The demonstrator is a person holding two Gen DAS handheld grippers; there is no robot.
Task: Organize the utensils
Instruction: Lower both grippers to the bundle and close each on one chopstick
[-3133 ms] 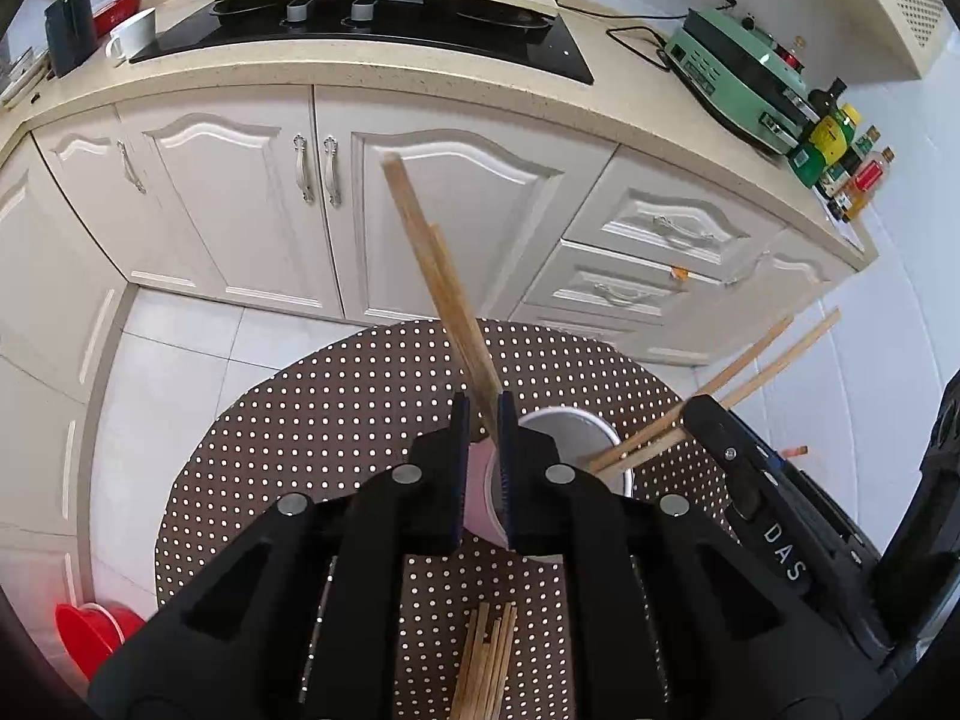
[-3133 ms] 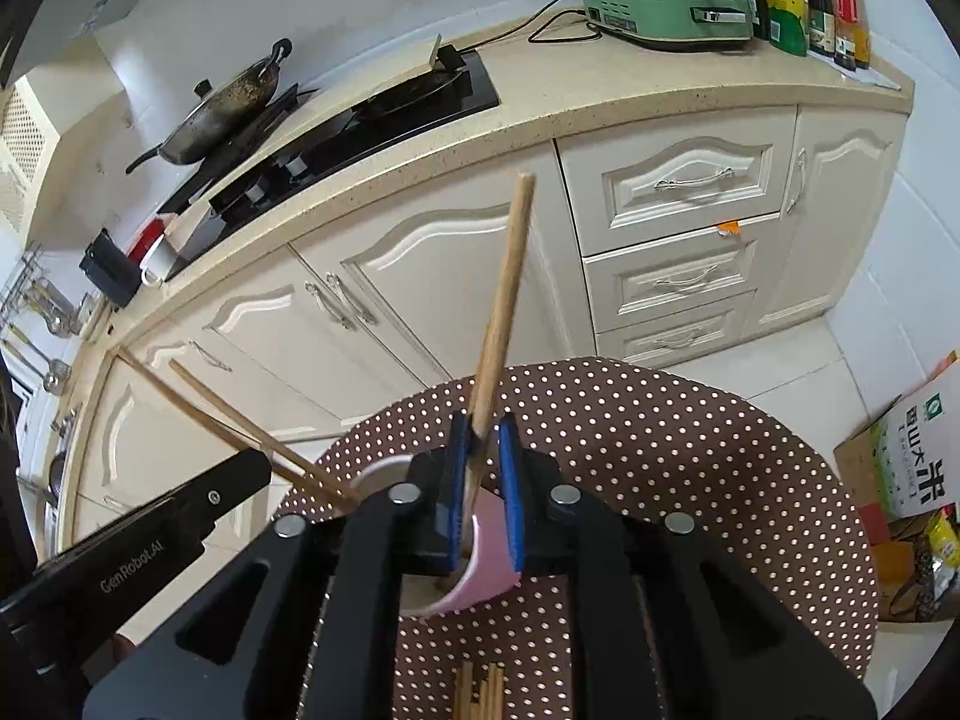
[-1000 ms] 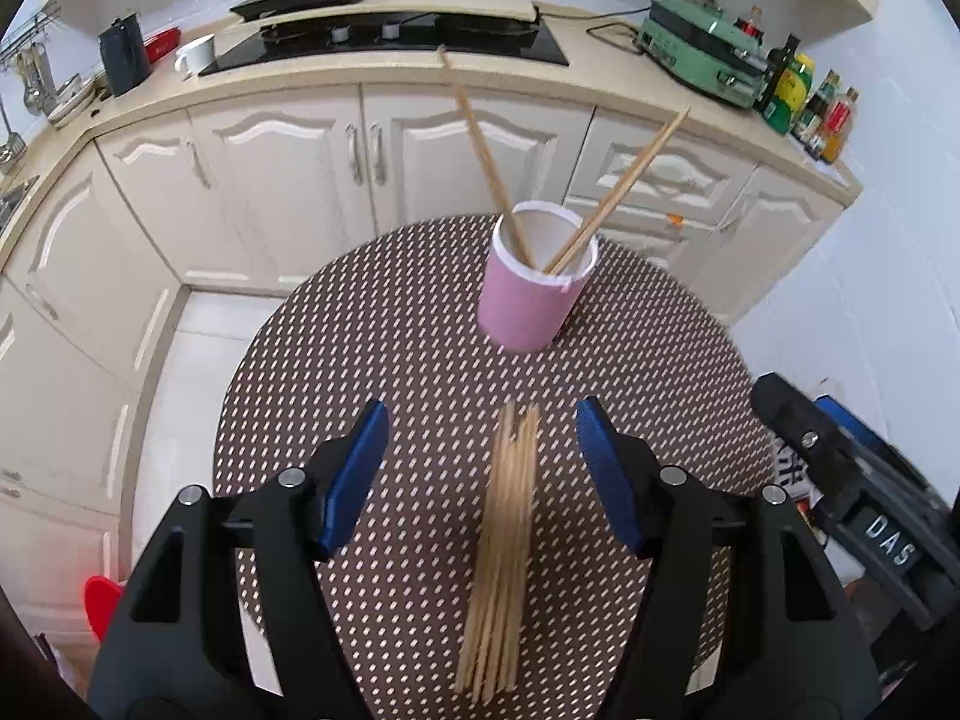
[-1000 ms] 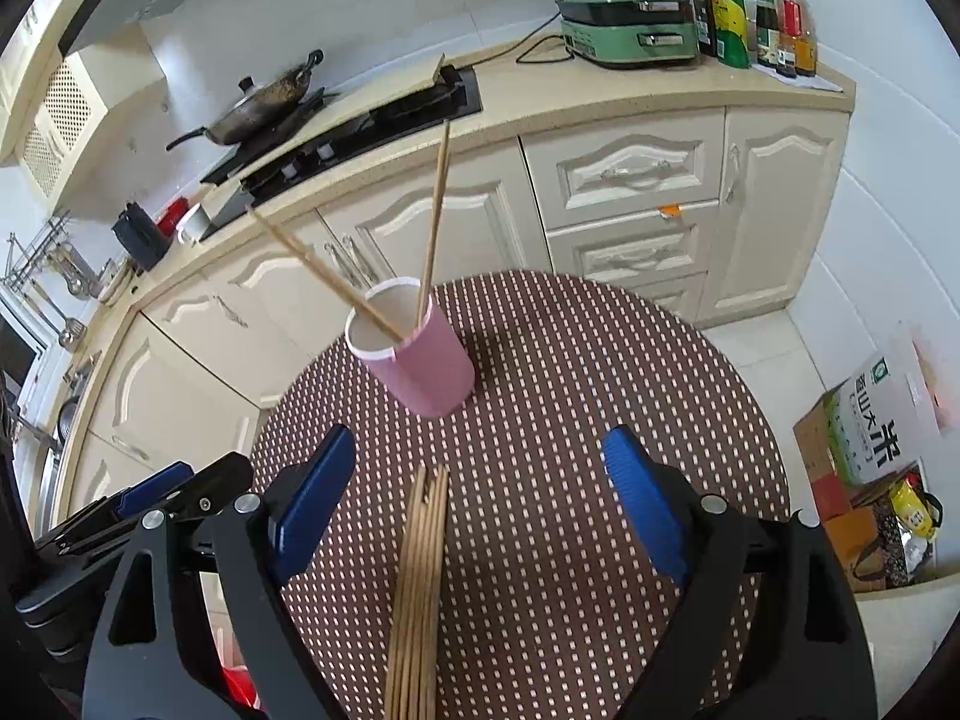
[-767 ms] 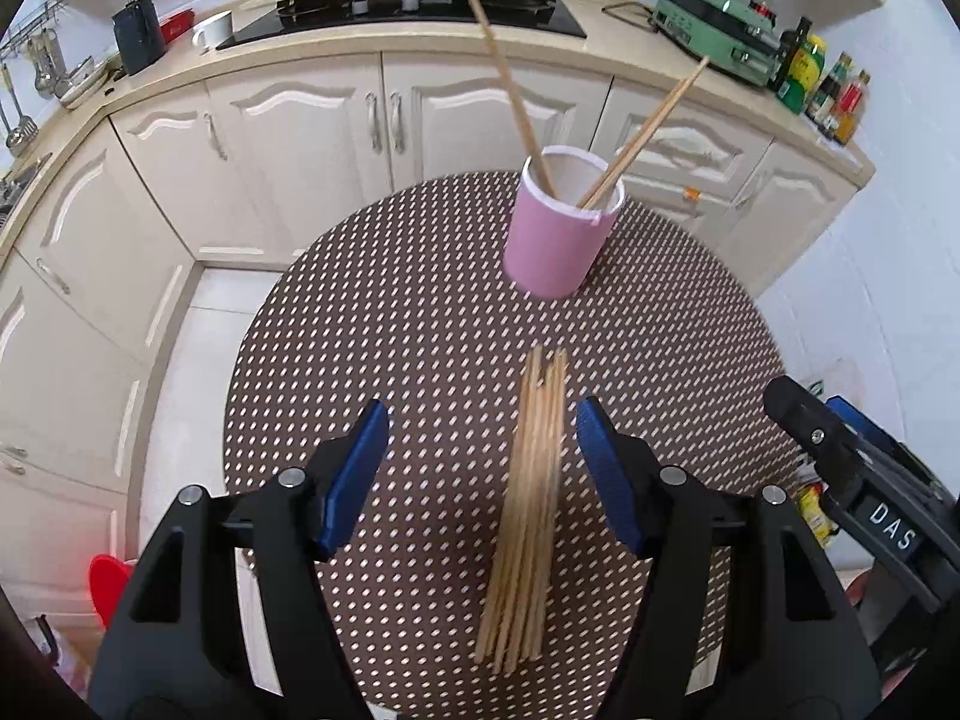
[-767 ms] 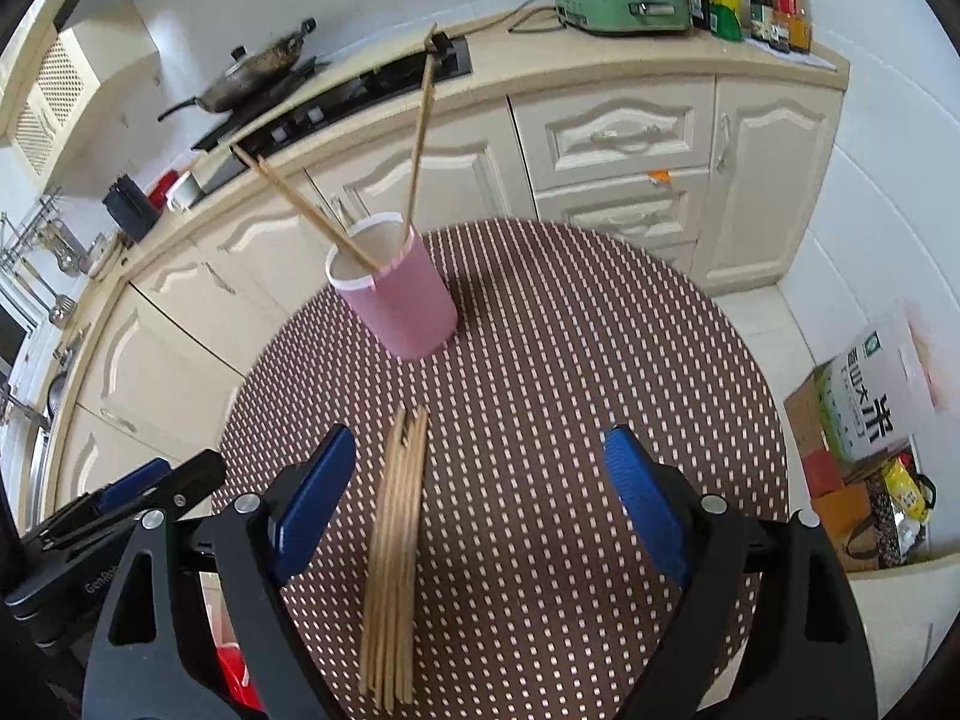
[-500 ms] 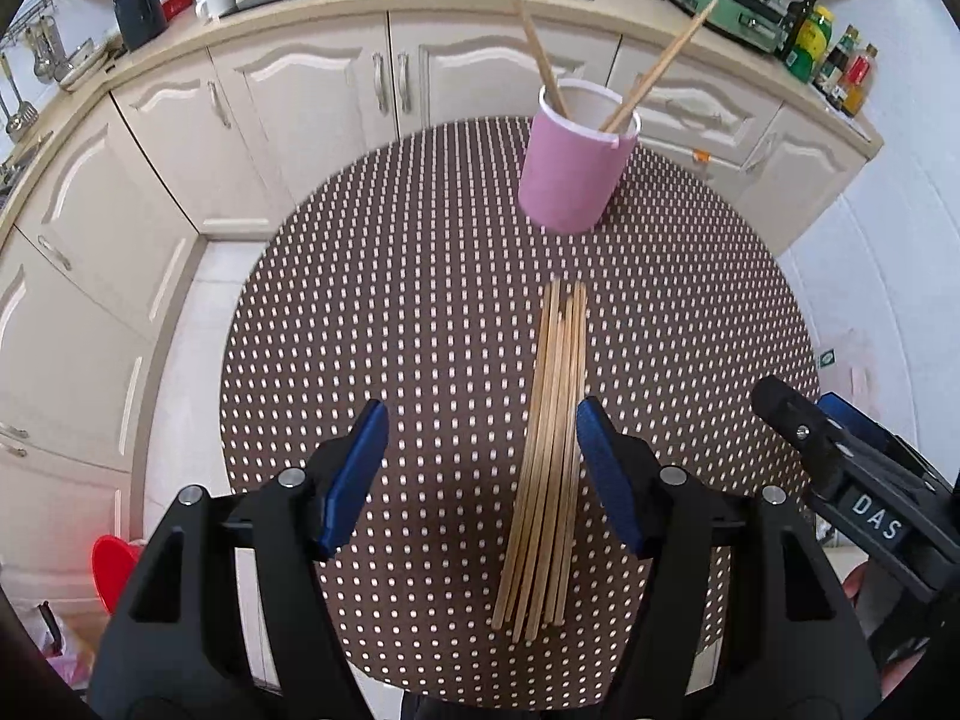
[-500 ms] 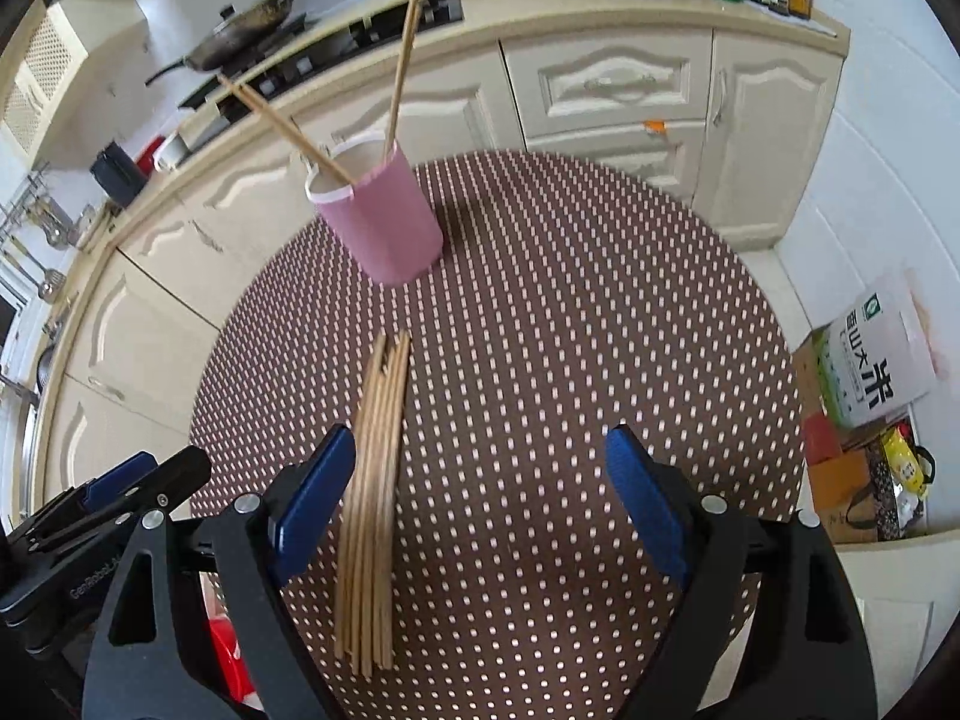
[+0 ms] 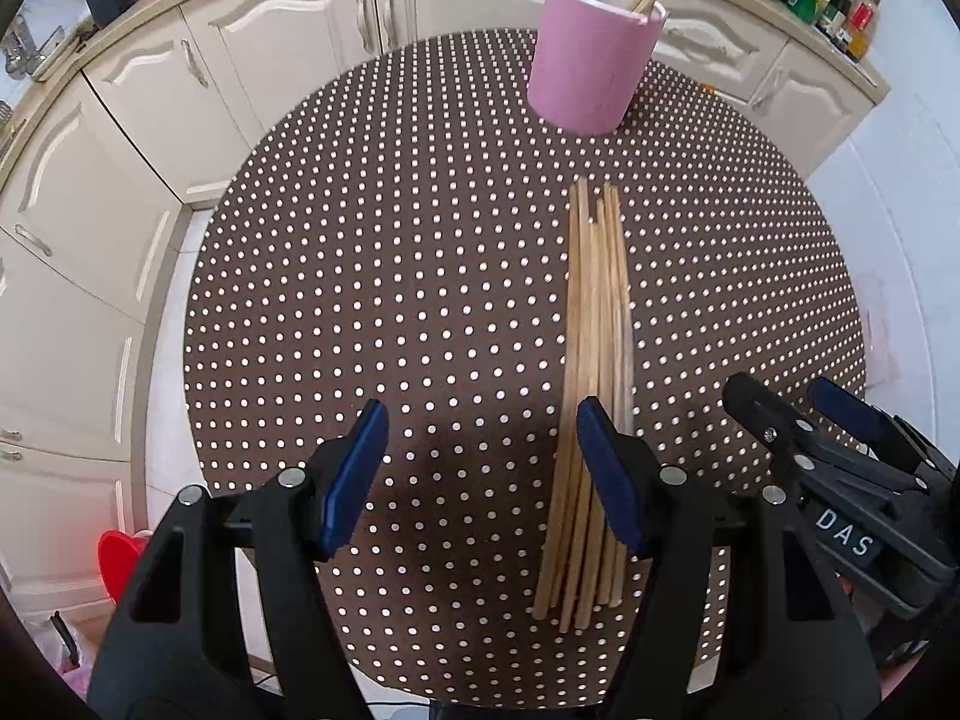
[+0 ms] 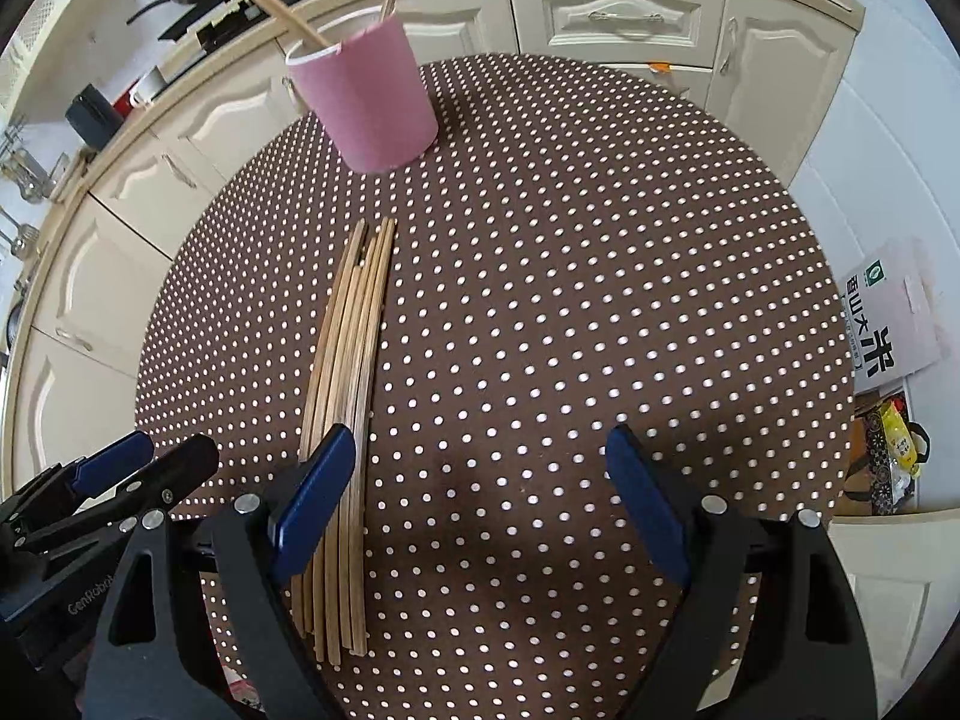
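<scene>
A pink cup with chopsticks in it stands at the far side of the round dotted table; it also shows in the right wrist view. A bundle of several wooden chopsticks lies flat on the table, also in the right wrist view. My left gripper is open and empty, low over the near table, its right finger beside the bundle. My right gripper is open and empty, its left finger over the bundle's near part. Each gripper shows at the edge of the other's view.
Cream kitchen cabinets and a counter curve behind the table. A red bowl sits on the floor at left. A rice box and bags stand on the floor at right.
Both grippers let go of chopsticks into the cup, opened, and drew back and down toward the near table. The bundle now lies beside their fingers.
</scene>
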